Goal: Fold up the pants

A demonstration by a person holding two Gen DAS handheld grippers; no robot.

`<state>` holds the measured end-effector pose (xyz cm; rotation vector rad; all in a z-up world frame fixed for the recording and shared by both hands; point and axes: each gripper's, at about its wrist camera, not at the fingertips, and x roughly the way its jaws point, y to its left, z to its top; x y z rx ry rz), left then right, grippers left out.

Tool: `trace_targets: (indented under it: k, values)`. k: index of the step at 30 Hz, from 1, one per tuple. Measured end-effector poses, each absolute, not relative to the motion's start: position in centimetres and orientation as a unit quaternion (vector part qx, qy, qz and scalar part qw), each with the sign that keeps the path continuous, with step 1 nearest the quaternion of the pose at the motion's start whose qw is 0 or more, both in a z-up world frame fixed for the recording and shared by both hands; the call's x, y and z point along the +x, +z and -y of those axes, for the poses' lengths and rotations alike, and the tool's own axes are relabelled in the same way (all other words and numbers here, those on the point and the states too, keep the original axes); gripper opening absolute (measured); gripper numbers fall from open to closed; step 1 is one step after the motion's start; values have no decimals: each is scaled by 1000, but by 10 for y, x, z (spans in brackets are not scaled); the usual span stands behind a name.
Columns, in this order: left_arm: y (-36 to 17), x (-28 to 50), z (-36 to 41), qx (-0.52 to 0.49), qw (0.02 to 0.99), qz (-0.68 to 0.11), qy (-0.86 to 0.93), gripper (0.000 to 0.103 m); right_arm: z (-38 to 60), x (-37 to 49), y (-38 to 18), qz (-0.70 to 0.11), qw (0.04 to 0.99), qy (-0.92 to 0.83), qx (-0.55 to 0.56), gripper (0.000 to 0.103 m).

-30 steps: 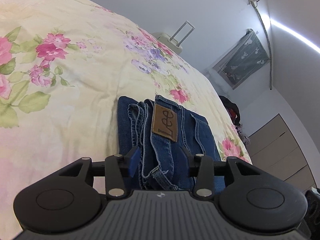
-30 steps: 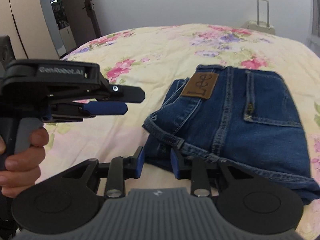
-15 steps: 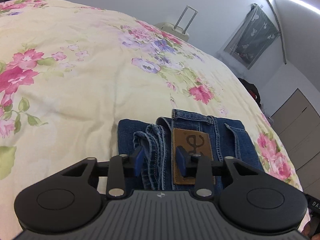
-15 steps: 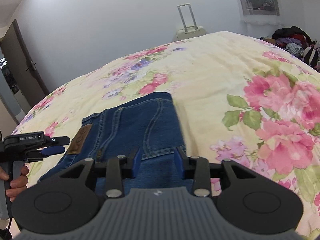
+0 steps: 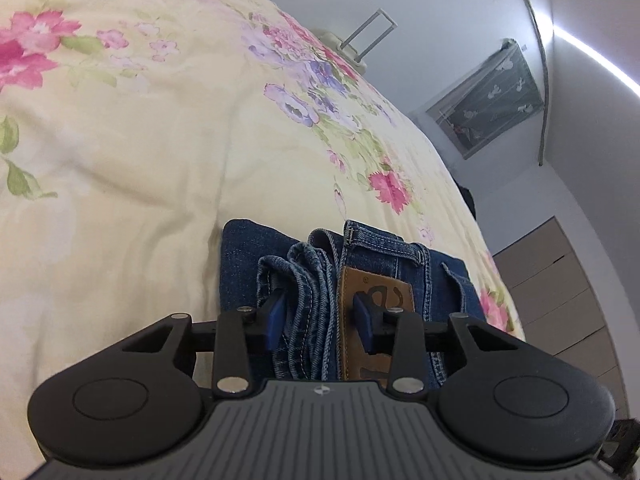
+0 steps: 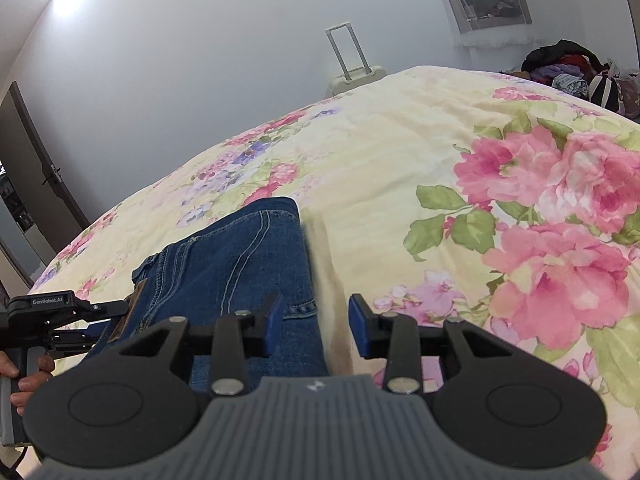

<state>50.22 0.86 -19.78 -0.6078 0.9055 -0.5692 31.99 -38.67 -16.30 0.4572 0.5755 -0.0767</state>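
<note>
- The left gripper [image 5: 320, 318], a black two-finger tool with blue pads, is sitting lowest and nearest in its own view. Its jaws have just been closing.
- Its pads are straddling the bunched waistband folds of the folded blue denim jeans [image 5: 384, 248]. The denim is filling the gap between them, so it appears to be gripping that bunch.
- One pad is lying over the brown leather patch [image 5: 376, 300] on the waistband.
- A person's left hand [image 6: 24, 376] is clasping the grip of that tool, as the right wrist view is showing at its left edge.
- The right gripper [image 6: 316, 320], of the same make, is pointing at the opposite side of the jeans. Its jaws have just been opening and are standing apart.
- One of its pads is showing over the denim and the other over the bedding, with the side edge of the jeans between them. Neither pad is pressing on it, so nothing is being held.
- The jeans are lying flat as a compact rectangle on the cream floral bedspread [image 5: 140, 140], near its front edge.
- Beyond the bed, a pale hard-shell suitcase [image 6: 356, 74] is standing against the white wall with its handle extended.
- A heap of dark and coloured clothes [image 6: 568, 68] is lying past the bed's far corner.
- A curtained window [image 5: 492, 96] is hanging on the far wall.
</note>
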Motion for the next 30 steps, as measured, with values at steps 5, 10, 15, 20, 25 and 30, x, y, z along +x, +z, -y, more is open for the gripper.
trace_targets:
  k: [5,10,15,20,25,30]
  values:
    - [-193,492,9,-297,828,-412,-240,19,390,318,-163,-278,931,-43,232,33]
    - [-158,482,8,-278,848,-373,-253,8,383,318,-158,-294,930,-53,214,33]
    - [-141,477,-1,-254,863,-363,-242,8,384,314,-142,-281,937,-56,199,33]
    - [-175,483,2,-234,862,-401,-205,7,370,321,-129,-287,940,-30,185,31]
    - [-200,489,-18,-281,841,-418,-197,8,348,362,-119,-319,939,-4,133,26]
    - [-193,486,-11,-251,852,-414,-199,8,339,436,-131,-363,927,23,97,25]
